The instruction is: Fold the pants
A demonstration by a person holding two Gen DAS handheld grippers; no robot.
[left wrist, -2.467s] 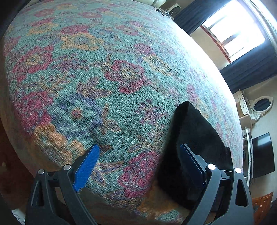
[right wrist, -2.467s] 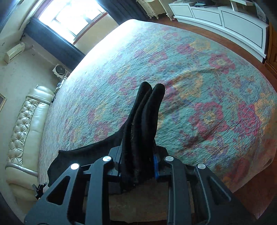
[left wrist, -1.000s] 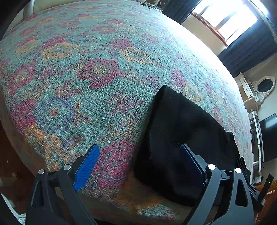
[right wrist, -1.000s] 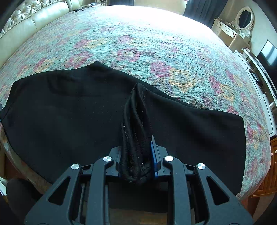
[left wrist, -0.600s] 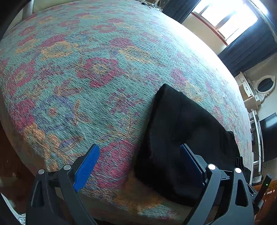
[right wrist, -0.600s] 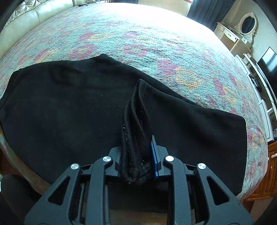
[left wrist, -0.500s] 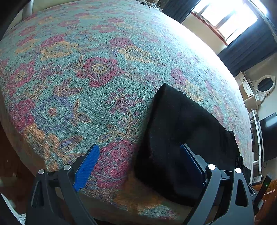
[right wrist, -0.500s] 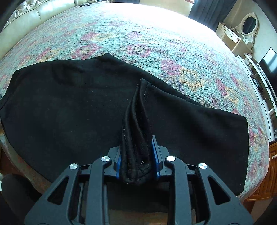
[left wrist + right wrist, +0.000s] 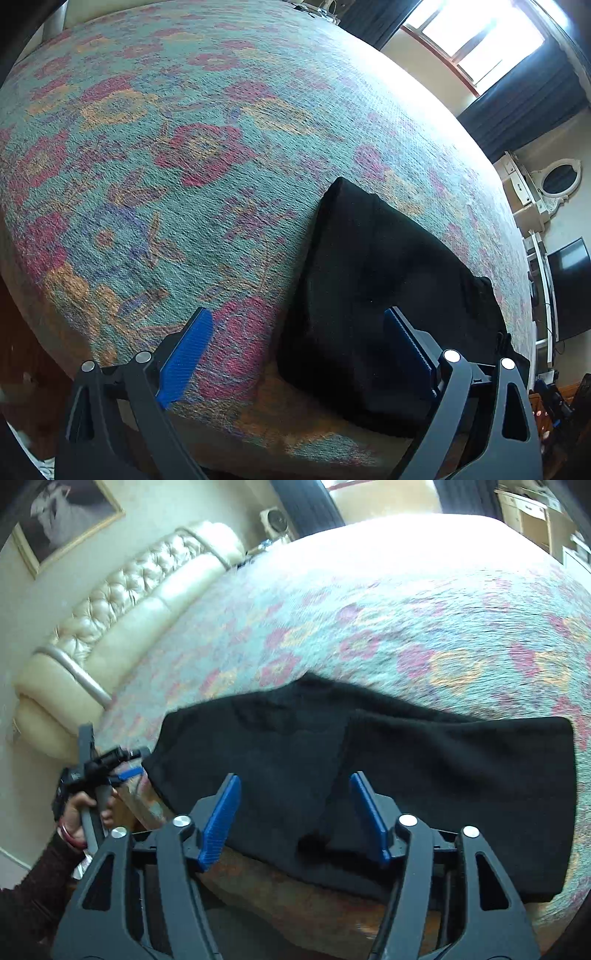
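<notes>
The black pants (image 9: 424, 760) lie folded flat near the front edge of the floral bedspread (image 9: 424, 627). My right gripper (image 9: 295, 812) is open and empty, just above the pants' front edge. My left gripper (image 9: 295, 350) is open and empty, with its right finger over the end of the pants (image 9: 388, 288) and its left finger over bare bedspread (image 9: 166, 166). The left gripper also shows in the right wrist view (image 9: 110, 764), held at the pants' left end.
A cream tufted headboard (image 9: 122, 602) runs along the bed's far left side. A window with dark curtains (image 9: 480, 48), a white dresser with an oval mirror (image 9: 554, 181) and a dark TV screen (image 9: 569, 288) stand beyond the bed.
My right gripper has opened and let go of the bunched pants fabric, which now lies flat. It has pulled back and turned left. The left gripper has hardly moved.
</notes>
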